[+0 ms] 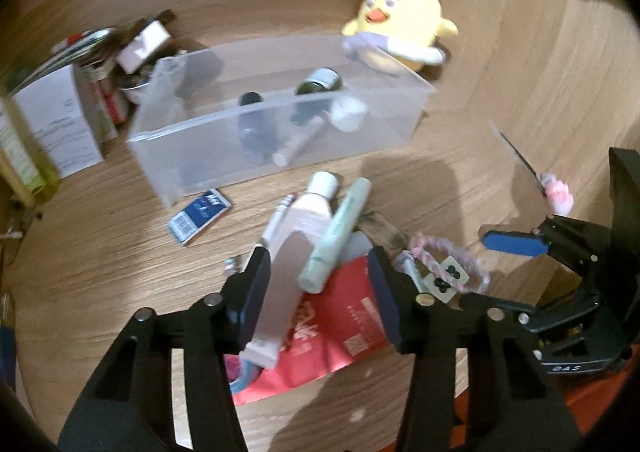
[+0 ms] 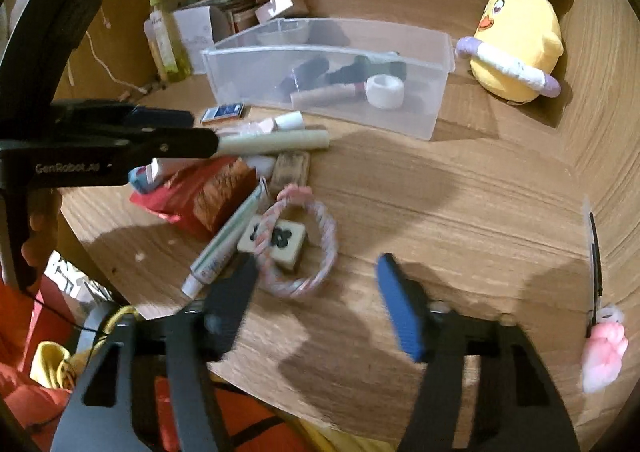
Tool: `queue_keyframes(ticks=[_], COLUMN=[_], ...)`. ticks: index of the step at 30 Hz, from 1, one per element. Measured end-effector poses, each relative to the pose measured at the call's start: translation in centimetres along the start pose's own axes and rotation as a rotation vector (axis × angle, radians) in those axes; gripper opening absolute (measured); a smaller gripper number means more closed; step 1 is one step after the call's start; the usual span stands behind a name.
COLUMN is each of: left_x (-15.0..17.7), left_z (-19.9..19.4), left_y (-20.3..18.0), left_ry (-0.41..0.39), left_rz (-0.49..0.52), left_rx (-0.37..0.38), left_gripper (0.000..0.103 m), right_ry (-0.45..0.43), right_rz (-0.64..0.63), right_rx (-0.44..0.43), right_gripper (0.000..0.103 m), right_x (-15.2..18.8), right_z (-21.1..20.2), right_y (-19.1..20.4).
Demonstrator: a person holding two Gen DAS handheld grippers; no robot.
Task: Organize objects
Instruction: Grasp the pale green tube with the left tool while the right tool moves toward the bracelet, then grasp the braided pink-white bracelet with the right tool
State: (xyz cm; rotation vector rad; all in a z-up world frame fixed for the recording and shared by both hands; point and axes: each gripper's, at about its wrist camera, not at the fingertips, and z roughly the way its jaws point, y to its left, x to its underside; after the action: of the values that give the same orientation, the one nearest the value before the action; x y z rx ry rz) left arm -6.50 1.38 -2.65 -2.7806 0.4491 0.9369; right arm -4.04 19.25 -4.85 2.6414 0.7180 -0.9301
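Observation:
A heap of small things lies on the wooden table. My left gripper stands open over it, its jaws around a pale pink tube and a mint-green tube that lie on a red packet; the right pad is clear of them. My right gripper is open beside the heap, with the near edge of a pink braided ring between its fingers. A mahjong tile lies inside the ring. The clear plastic bin behind holds dark bottles, a tape roll and a tube.
A yellow chick plush sits behind the bin's right end. A small blue box lies in front of the bin. Cartons and a yellow-green bottle stand at the back left. A dark clip with a pink charm lies far right.

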Motion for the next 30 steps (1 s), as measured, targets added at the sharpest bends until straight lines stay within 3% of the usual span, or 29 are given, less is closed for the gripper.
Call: queue_keyframes(ticks=[4, 6, 12, 16, 18, 22, 30], left_x=[-0.8, -1.3, -2.3, -2.7, -2.7, -2.5, -2.5], left_z=[1.4, 2.2, 3.6, 4.4, 4.5, 4.5, 3.0], left_y=[-0.8, -1.1, -1.8, -2.3, -2.5, -2.7, -2.5], left_ry=[0.036, 0.06, 0.084, 0.082, 0.075, 0.062, 0.004], left_rz=[0.035, 0.051, 0.106, 0.146, 0.164, 0.178, 0.154], left_rx=[0.007, 0.008, -0.023, -0.052, -0.061, -0.073, -0.051], left_gripper=[0.045, 0.04, 0.035, 0.029, 0.019, 0.016, 0.015], right_ry=[-0.007, -0.013, -0.025, -0.024, -0.016, -0.014, 0.005], right_rz=[-0.032, -0.029, 0.045, 0.101, 0.127, 0.16, 0.079], right_rx=[0.045, 0.045, 0.084, 0.115, 0.1, 0.072, 0.11], right_gripper=[0.025, 0.018, 0.014, 0.014, 0.016, 0.038, 0.047], right_x=[0.3, 0.4, 0.3, -0.1, -0.3, -0.7, -3.4], right_z=[0.1, 0.0, -0.1, -0.2, -0.2, -0.3, 1.6], right_y=[0.2, -0.1, -2.9, -5.3, -6.2, -7.0, -5.9])
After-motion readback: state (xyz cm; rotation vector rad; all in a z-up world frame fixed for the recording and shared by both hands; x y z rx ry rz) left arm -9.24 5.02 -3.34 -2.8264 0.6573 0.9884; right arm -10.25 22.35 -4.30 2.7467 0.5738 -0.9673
